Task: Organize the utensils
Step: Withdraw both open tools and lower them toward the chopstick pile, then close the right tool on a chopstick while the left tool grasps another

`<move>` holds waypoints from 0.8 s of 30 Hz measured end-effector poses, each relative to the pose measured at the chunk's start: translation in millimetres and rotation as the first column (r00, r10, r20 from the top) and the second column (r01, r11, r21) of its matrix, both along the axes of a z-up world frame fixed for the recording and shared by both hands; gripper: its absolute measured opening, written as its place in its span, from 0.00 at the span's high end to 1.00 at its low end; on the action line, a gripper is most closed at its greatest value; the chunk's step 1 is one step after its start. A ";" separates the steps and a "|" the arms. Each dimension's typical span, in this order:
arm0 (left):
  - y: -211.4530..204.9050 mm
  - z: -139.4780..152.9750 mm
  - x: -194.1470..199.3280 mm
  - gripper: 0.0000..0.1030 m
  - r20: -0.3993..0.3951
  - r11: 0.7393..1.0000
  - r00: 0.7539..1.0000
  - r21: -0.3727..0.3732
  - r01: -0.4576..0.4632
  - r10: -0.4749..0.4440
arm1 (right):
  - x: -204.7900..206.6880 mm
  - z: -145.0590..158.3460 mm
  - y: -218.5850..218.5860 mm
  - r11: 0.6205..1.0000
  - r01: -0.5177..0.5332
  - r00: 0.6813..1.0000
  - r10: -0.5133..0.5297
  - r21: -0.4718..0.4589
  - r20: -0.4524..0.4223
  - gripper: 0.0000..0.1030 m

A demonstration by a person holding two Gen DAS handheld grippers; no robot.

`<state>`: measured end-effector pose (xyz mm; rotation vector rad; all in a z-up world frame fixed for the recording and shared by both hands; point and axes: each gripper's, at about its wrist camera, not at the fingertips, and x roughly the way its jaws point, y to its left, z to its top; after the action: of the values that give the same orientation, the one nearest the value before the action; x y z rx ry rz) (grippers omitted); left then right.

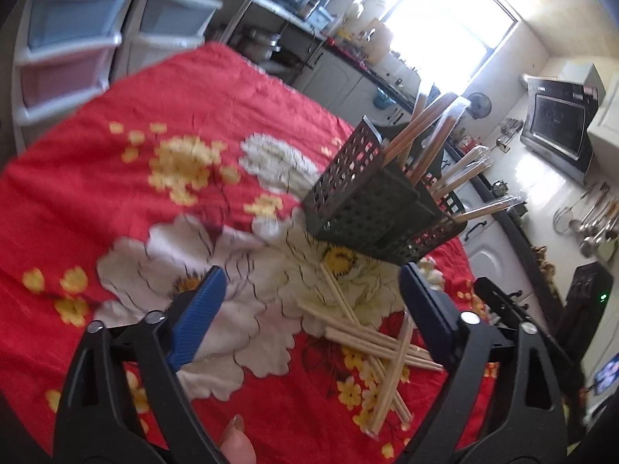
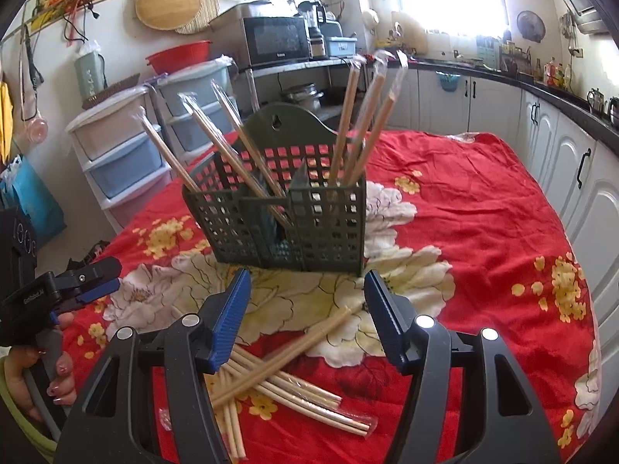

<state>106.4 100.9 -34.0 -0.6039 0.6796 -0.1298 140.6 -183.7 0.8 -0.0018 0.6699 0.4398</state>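
A dark green perforated utensil basket stands on the red floral tablecloth. Wrapped wooden chopsticks lean out of its right compartment, and more out of its left. A loose pile of chopsticks lies crossed on the cloth in front of the basket. My left gripper is open above the cloth, the pile beneath its right finger. My right gripper is open over the pile, gripping nothing. The left gripper also shows at the left edge of the right wrist view, held by a hand.
Plastic drawer units stand beyond the table's far left side. White cabinets under a dark counter run along the right. A microwave sits on a shelf behind the basket. The table's right edge is close to the cabinets.
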 end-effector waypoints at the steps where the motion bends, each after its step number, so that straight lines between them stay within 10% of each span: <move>1: 0.2 -2.9 0.0 0.31 -0.010 1.000 1.000 -0.009 -0.001 0.001 | 0.8 -2.1 0.0 1.000 0.000 1.000 0.000 -0.004 -0.008 0.43; 11: 18.8 -46.9 10.4 0.62 -0.142 0.953 0.989 -0.304 -0.008 -0.037 | 10.3 -23.7 -1.3 1.000 0.016 0.996 -0.018 -0.027 -0.089 0.43; 24: 9.3 -58.1 35.1 0.74 -0.167 0.938 0.982 -0.345 0.024 -0.087 | 32.2 -48.7 -5.1 0.999 0.047 0.977 -0.049 -0.014 -0.209 0.44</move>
<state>141.5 110.2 -92.1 -0.9396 0.8590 -0.2520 172.8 -188.8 -47.9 0.0534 0.8772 0.3932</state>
